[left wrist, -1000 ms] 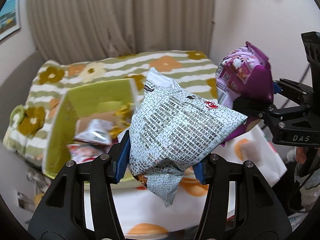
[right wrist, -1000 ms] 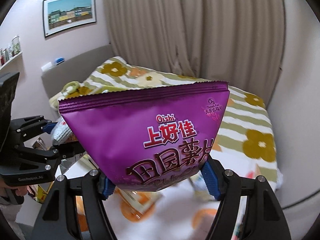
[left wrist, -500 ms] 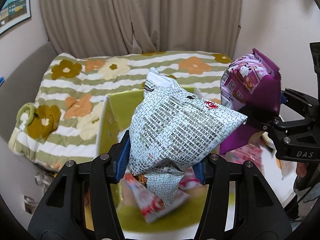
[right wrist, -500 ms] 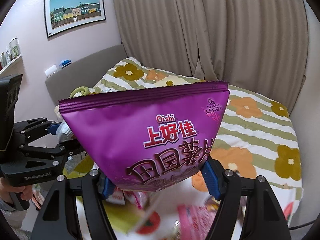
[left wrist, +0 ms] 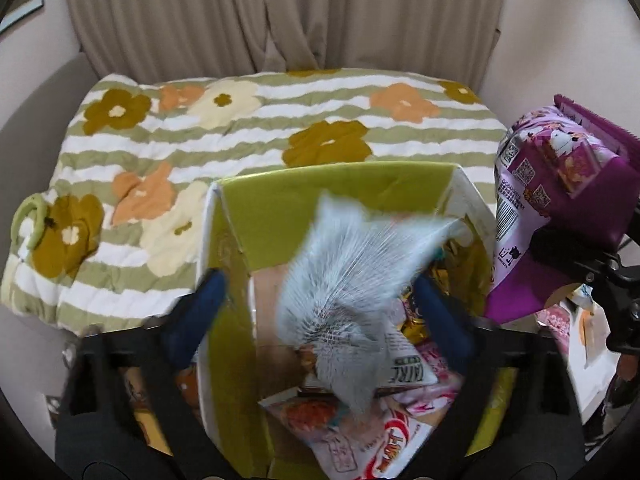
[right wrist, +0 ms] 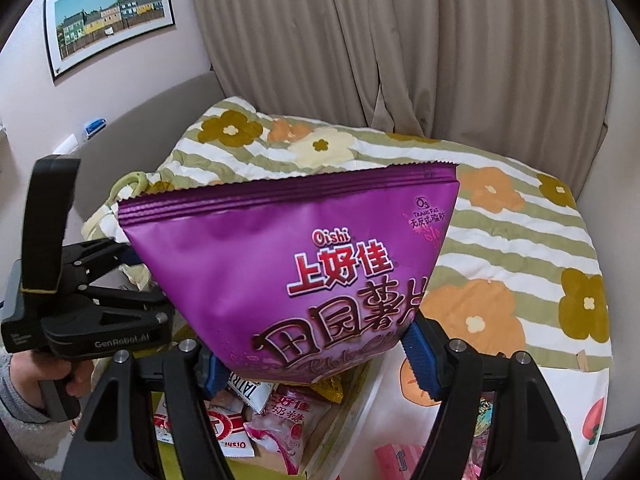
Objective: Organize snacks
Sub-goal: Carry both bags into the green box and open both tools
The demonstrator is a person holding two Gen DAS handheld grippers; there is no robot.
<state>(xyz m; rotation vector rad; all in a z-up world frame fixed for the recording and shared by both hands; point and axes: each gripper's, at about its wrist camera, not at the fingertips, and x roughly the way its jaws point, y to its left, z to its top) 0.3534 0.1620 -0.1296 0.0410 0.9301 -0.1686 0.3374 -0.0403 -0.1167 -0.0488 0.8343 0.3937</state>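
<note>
My left gripper (left wrist: 316,284) hangs over the open green carton (left wrist: 320,192), its jaws opening. The grey-white printed snack bag (left wrist: 352,280) is a blur between the blue pads, free of them and dropping into the carton. My right gripper (right wrist: 314,356) is shut on the bottom of a purple chip bag (right wrist: 288,264), held upright just right of the carton. That bag (left wrist: 560,184) also shows at the right edge of the left wrist view. Several snack packs (left wrist: 360,440) lie in the carton.
The carton stands on a bed against a folded flower-striped blanket (left wrist: 240,120). A curtain and walls close the far side. More packets (right wrist: 400,460) lie on the sheet right of the carton. A hand (right wrist: 24,384) holds the left gripper's handle.
Both grippers moved over the carton, which now sits straight below the left one. The left jaws have spread wide and let go of the grey-white bag, which is falling. The purple bag stays gripped.
</note>
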